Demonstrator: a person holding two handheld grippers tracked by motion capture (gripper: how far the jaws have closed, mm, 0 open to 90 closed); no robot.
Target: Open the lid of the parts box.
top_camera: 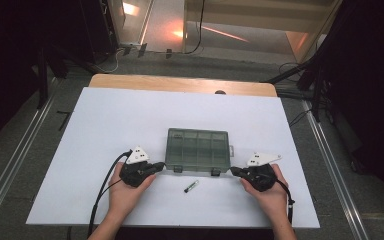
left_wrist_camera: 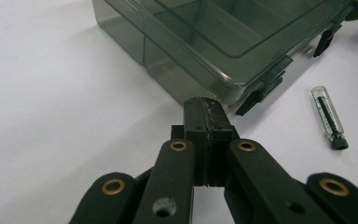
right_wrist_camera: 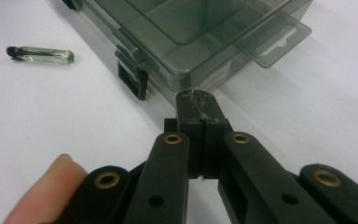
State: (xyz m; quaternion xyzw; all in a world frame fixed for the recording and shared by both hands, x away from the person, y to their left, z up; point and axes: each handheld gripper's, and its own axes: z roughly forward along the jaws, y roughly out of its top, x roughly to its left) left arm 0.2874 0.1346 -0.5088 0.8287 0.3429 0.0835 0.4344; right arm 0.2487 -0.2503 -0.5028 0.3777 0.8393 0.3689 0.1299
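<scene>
High view: one lidded box (top_camera: 198,149) and one vial (top_camera: 191,186), seemingly glass, lie on the desk (top_camera: 105,120); left claw (top_camera: 161,165) and right claw (top_camera: 233,171), both closed empty, flank the box's near corners.

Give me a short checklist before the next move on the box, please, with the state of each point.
1. Left gripper shut, at the box's near left corner: ok.
2. Right gripper shut, at the near right corner: ok.
3. Box lid closed: ok.
4. Both front latches fastened: cannot tell.
5. Vial lies apart from the box and both grippers: ok.
6. Grippers touch the box: cannot tell.
</scene>
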